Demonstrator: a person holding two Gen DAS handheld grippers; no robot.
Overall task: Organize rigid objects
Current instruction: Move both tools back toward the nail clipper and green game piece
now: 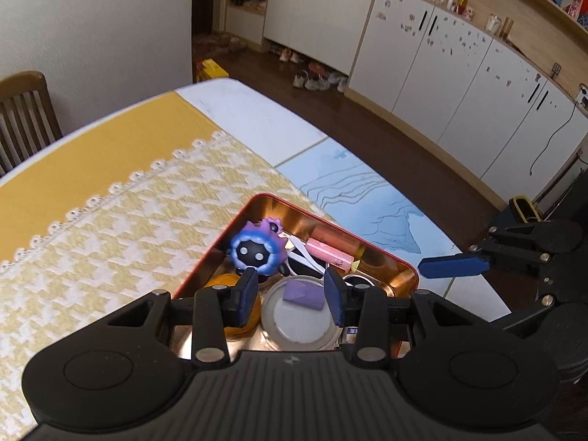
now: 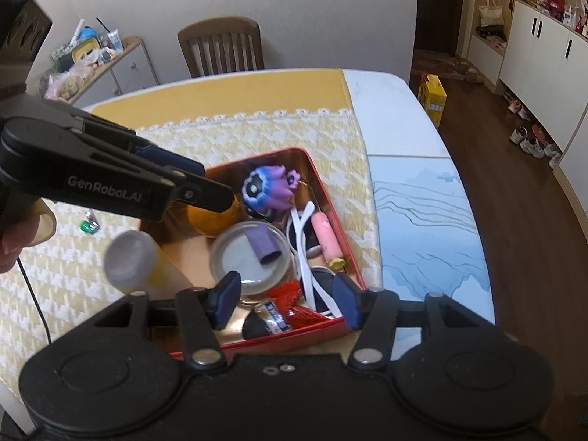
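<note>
My right claw (image 2: 286, 299) hangs over the near end of the red tin (image 2: 323, 187) with its jaws standing fairly wide and nothing between the pads; my left claw (image 1: 290, 296) hovers over the same tin with its jaws narrower, and nothing is gripped there either, though the purple block (image 1: 303, 294) shows in the gap below them; that block lies on the round clear lid (image 2: 250, 253) in the middle of the tin; behind it sits the blue and purple toy figure (image 2: 270, 187), to its right the pink tube (image 2: 327, 235) and a white strap (image 2: 303, 242), and at the near end a red mesh scrap (image 2: 294, 294) with a small packet (image 2: 273, 318); outside the tin, on the yellow checked cloth (image 2: 73, 275), a white capped bottle (image 2: 132, 261) lies just beside the tin's left wall and a small green thing (image 2: 89, 226) lies farther off; so most of the things are already gathered, I judge, and these two are left; the risk from here is that my two claws, crowded over one tin, knock each other, or that a low pass catches the strap and drags the tube or figure out; the bottle looks smooth and round, so a pinch off centre could send it rolling.
</note>
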